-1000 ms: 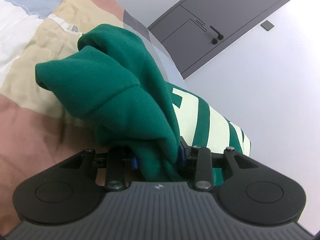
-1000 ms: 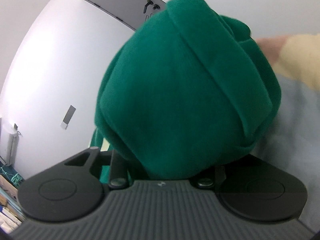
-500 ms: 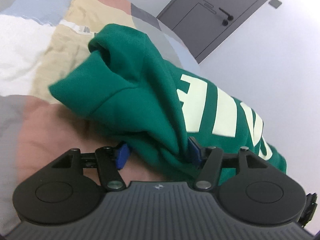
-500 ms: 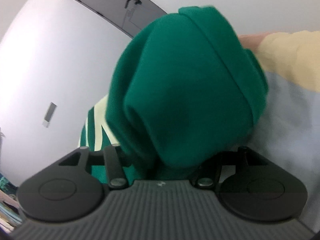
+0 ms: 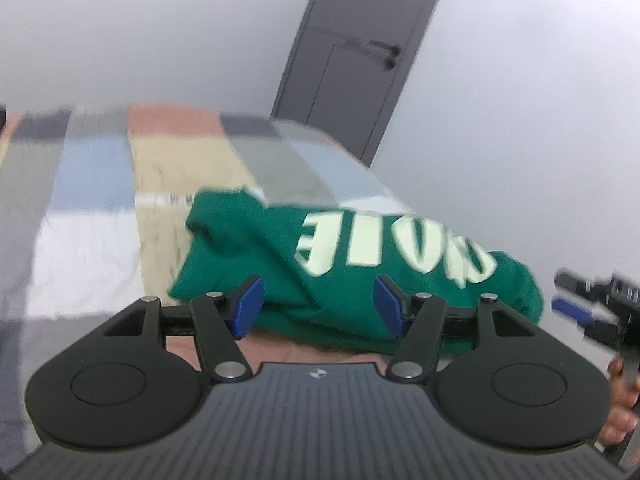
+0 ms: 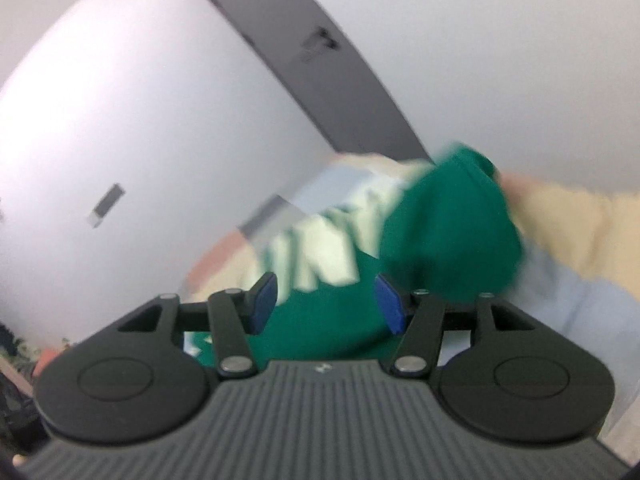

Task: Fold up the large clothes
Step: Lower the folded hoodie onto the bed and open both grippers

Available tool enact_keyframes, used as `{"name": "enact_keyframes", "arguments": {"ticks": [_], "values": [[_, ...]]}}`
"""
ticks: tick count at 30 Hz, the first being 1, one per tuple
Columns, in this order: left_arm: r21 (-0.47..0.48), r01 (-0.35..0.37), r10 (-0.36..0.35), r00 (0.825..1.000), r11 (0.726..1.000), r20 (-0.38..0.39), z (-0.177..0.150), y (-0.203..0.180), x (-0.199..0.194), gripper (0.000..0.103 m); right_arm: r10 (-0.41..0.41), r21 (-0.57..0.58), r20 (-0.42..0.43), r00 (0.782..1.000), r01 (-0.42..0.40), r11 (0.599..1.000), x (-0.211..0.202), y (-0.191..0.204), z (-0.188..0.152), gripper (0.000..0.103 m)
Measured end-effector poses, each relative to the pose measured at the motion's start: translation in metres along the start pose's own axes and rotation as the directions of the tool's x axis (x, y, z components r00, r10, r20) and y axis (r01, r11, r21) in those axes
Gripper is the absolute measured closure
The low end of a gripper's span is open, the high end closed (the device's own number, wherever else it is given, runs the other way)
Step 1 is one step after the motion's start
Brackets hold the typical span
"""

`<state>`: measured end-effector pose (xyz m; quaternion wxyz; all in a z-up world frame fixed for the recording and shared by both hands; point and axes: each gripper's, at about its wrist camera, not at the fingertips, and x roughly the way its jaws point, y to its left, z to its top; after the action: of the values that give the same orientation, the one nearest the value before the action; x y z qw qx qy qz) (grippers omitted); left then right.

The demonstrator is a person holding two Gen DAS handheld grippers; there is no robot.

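Grippers first: left gripper, black frame with blue pads, stands released, jaws apart with a clear gap and nothing pinched; the green cloth seen between the pads lies beyond them, not touched. Right gripper, same build, blue pads, also released, jaws apart, pads free of fabric. In the left wrist view that right gripper shows at the right edge, blurred, with the person's hand on its handle below.

Just past both grippers lies the dark green fleece sweatshirt with pale cream block lettering, bunched into a rough folded bundle on the bed, print side up, letters reading upside down from the left camera. From the right wrist view the sweatshirt shows a rounded green hump at its far right, lettering to the left, motion-blurred.

Under it is the patchwork bedspread in beige, pale blue, grey, white and terracotta squares, wrinkled. The bundle sits near the bed's right edge in the left view.

Beyond the bed a dark grey door with a black lever handle stands in a plain white wall.
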<state>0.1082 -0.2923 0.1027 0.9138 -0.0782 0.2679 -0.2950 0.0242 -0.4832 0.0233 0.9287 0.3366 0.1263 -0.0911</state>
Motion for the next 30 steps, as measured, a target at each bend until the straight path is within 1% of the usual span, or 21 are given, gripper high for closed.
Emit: {"name": "enact_keyframes", "arguments": {"ticks": [4,7,12,15,20,24,30], "values": [[0.05,0.009,-0.011,0.999,0.999,0.048,0.017,-0.02,-0.055,0.037,0.085,-0.082,0.039,0.996,-0.082,0.993,-0.038,0.044,0.017,0.045],[0.077,0.009,-0.014,0.997,0.997,0.075,0.022,-0.028,-0.087,0.037,0.135,-0.14,0.048,0.99,-0.127,0.982,-0.062,0.079,0.021,0.045],[0.088,0.016,-0.027,0.993,0.996,0.114,0.02,-0.033,-0.139,0.037,0.162,-0.25,0.059,0.985,-0.143,0.958,-0.098,0.123,0.008,0.045],[0.113,0.009,-0.025,0.99,0.994,0.14,0.015,-0.037,-0.165,0.037,0.141,-0.299,0.054,0.988,-0.119,0.947,-0.116,0.139,-0.008,0.045],[0.179,-0.004,-0.026,0.986,0.984,0.166,-0.004,-0.044,-0.199,0.037,0.102,-0.332,0.023,0.995,-0.088,0.939,-0.136,0.149,-0.032,0.045],[0.188,0.003,-0.035,0.985,0.982,0.166,-0.02,-0.041,-0.212,0.037,0.066,-0.37,0.035,0.997,-0.049,0.928,-0.154,0.155,-0.053,0.045],[0.19,-0.023,-0.009,0.986,0.981,0.166,-0.037,-0.035,-0.222,0.037,0.015,-0.448,0.057,0.998,0.012,0.894,-0.172,0.159,-0.079,0.045]]}}
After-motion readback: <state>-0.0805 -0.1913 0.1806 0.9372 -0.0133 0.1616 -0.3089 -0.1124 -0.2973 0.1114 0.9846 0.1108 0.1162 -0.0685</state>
